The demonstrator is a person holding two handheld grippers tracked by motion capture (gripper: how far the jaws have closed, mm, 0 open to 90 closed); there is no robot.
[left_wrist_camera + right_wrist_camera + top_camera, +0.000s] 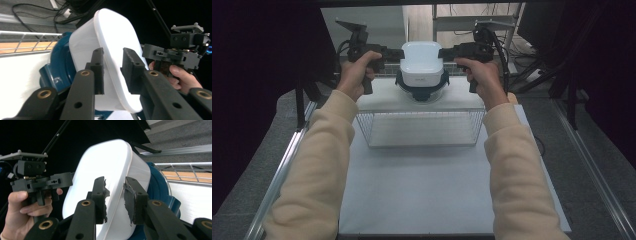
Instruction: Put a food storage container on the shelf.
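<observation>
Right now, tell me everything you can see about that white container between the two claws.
The white rounded-rectangular plastic container looks smooth and glossy, with soft corners and a broad flat face turned up. It sits on a dark blue plastic base above the far end of the white wire basket. The left claw and right claw straddle its rim from opposite sides; whether the pads press it I cannot tell.
</observation>
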